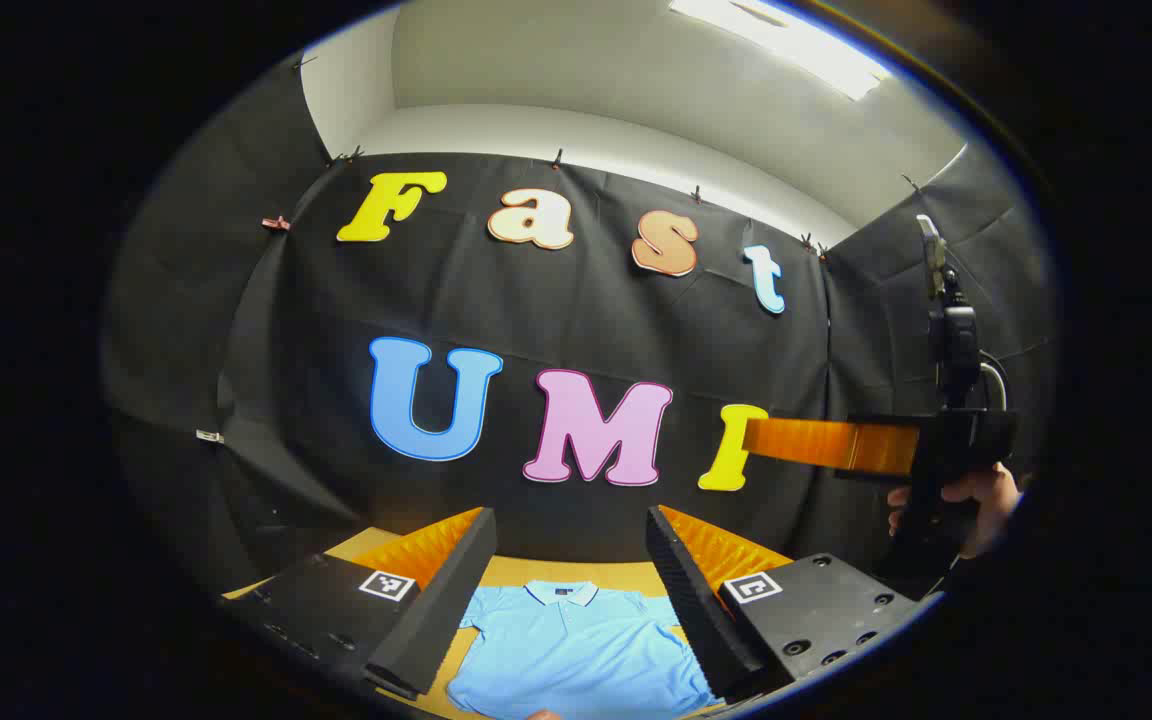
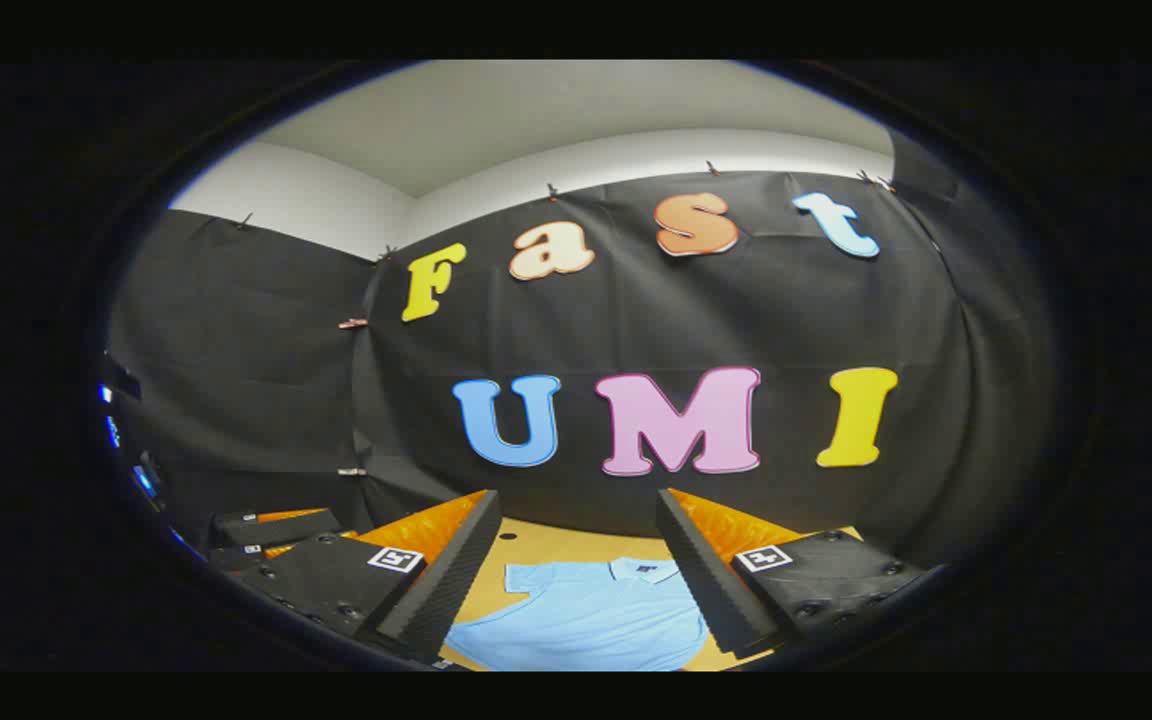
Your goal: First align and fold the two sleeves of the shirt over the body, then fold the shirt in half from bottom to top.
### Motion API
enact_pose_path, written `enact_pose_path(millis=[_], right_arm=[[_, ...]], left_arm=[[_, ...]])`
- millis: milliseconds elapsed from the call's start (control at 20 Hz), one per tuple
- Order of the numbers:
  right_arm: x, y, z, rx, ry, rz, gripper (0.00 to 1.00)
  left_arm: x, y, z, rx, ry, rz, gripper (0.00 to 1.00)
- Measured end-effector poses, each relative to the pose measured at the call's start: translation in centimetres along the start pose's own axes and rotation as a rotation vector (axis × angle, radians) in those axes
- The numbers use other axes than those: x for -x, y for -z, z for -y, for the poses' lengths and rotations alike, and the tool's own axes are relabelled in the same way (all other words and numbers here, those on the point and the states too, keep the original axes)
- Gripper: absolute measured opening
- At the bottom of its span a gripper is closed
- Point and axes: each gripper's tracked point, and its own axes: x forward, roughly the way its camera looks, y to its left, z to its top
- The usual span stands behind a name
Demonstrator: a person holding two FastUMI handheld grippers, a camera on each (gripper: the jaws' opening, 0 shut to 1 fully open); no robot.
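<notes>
Light blue collared polo shirt (image 1: 576, 650) lay flat on the tan wooden table (image 1: 556, 572), both grippers raised above it.

In the left gripper view, the shirt sat at 6 o'clock, collar toward the wall, framed by the left gripper (image 1: 564, 590), whose fingers stood apart and held nothing. The right gripper (image 2: 576, 570) likewise had its fingers spread and empty over the shirt. At 3 o'clock in the left gripper view, a hand (image 1: 966, 505) held the other gripper aloft.
</notes>
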Motion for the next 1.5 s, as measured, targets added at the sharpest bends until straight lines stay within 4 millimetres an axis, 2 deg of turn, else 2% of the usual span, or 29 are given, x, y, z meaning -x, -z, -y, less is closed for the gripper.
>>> enact_pose_path(millis=[150, 300, 400, 450, 550, 700, 750, 850, 950, 1150, 1250, 1350, 1500], right_arm=[[0.0, 0.4, 0.2, 0.069, 0.018, -0.022, 0.99], [-0.1, 1.2, 0.2, 0.063, 0.018, -0.045, 0.95], [-0.3, 1.3, 0.2, -0.017, -0.013, -0.046, 0.95], [-0.4, 1.5, 0.3, -0.116, -0.017, -0.066, 0.95], [-0.4, 1.6, 2.1, -0.28, 0.035, -0.081, 0.97], [-0.4, 1.6, 7.0, -0.29, 0.149, -0.09, 0.97], [-0.4, 1.1, 7.6, -0.291, 0.149, -0.086, 0.97], [-0.4, 0.2, 7.8, -0.276, 0.131, -0.098, 0.97], [-0.4, -0.8, 9.0, -0.185, 0.128, -0.11, 0.98], [-1.6, -3.4, 6.9, -0.068, 0.047, -0.127, 0.97], [-1.8, -3.6, 6.7, -0.049, 0.046, -0.142, 0.97], [-2.2, -3.6, 5.8, -0.08, 0.036, -0.149, 0.97], [-2.6, -3.3, 6.9, -0.07, 0.064, -0.16, 0.97]], left_arm=[[0.1, 0.4, 0.3, 0.032, 0.005, -0.008, 0.96], [0.2, 0.4, 0.4, 0.047, 0.007, -0.015, 0.96], [0.3, 0.2, 0.5, 0.048, 0.01, -0.012, 0.96], [0.5, 0.3, 0.5, 0.047, 0.01, -0.015, 0.96], [1.0, 0.1, 0.4, 0.043, 0.005, -0.014, 0.96], [1.3, -0.3, 0.5, 0.039, -0.001, -0.007, 0.96], [1.5, -0.1, 0.5, 0.035, -0.004, -0.009, 0.96], [1.7, -0.4, 0.4, 0.03, -0.008, -0.005, 0.96], [1.5, -0.9, 0.6, 0.04, -0.01, 0.006, 0.96], [0.0, -0.8, 1.4, 0.067, 0.002, -0.014, 0.96], [-0.8, -1.6, 1.2, 0.055, -0.012, -0.014, 0.96], [-1.3, -2.7, 1.9, 0.057, 0.004, 0.007, 0.96], [-1.5, -3.1, 2.4, 0.048, 0.024, 0.017, 0.96]])
